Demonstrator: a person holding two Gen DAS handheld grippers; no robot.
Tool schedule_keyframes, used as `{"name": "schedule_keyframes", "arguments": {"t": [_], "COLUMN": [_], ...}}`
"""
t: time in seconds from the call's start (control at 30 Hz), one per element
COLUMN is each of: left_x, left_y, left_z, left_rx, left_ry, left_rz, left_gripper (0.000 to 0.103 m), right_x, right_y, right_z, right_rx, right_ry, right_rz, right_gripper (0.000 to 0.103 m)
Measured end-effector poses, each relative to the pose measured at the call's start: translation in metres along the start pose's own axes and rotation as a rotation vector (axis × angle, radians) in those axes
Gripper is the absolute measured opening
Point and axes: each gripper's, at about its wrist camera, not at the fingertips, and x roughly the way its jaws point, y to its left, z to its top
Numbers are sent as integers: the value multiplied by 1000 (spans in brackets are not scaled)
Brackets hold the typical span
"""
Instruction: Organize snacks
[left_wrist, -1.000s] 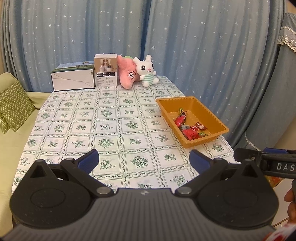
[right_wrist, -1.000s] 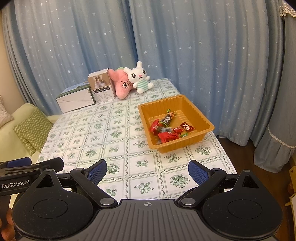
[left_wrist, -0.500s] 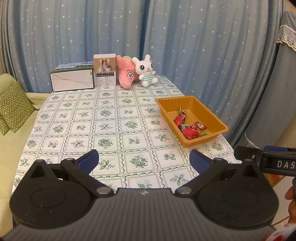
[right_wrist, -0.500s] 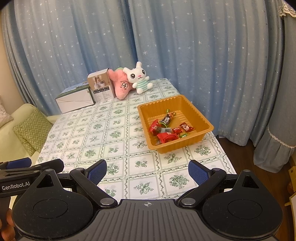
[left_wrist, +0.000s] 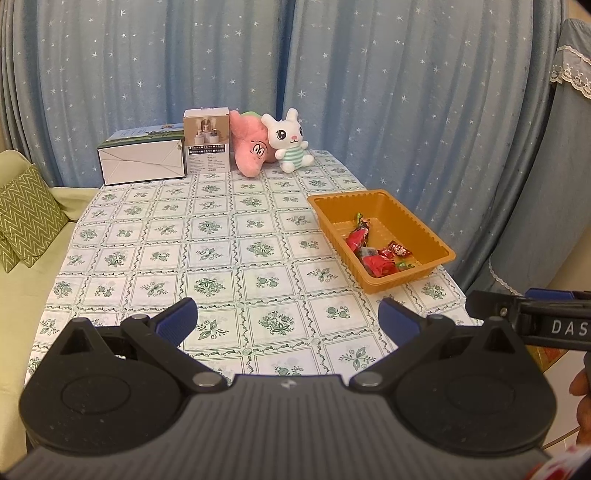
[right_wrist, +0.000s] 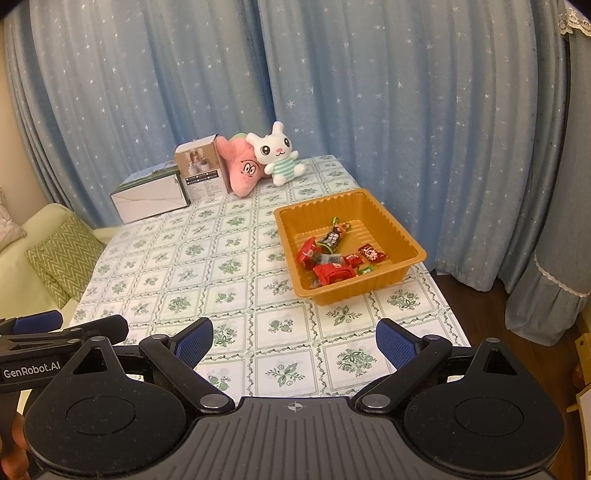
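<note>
An orange plastic tray (left_wrist: 421, 225) (right_wrist: 388, 218) sits near the right edge of the table, holding several wrapped snacks (left_wrist: 376, 254) (right_wrist: 334, 258), mostly red, one dark. My left gripper (left_wrist: 288, 321) hangs open above the table's near edge, well short of the tray, with nothing between its blue pads. My right gripper (right_wrist: 295, 341) is also open and empty, above the near edge in front of the tray. Each gripper shows at the side of the other's view.
The table wears a green floral checked cloth (left_wrist: 207, 254). At its far end stand a white box (left_wrist: 142, 160), a small carton (left_wrist: 206, 146), a pink plush (left_wrist: 251, 147) and a white bunny plush (left_wrist: 290, 142). Blue curtains hang behind; a sofa with a green cushion (left_wrist: 26, 218) lies left.
Both grippers have drifted back slightly from the table, staying open and empty. The tray and snacks have not moved.
</note>
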Motion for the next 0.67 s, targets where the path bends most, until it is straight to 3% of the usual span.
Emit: {"name": "schedule_keyframes", "arguments": {"t": [0.67], "left_x": [3], "left_y": [3], "left_z": [-2], "left_rx": [9], "left_ry": [-7], "left_rz": [-14], "left_gripper": [103], "right_x": [0], "right_y": [-1], "right_z": [2], "right_rx": [0], "right_ry": [1], "right_rz": [-1], "right_gripper": [94]}}
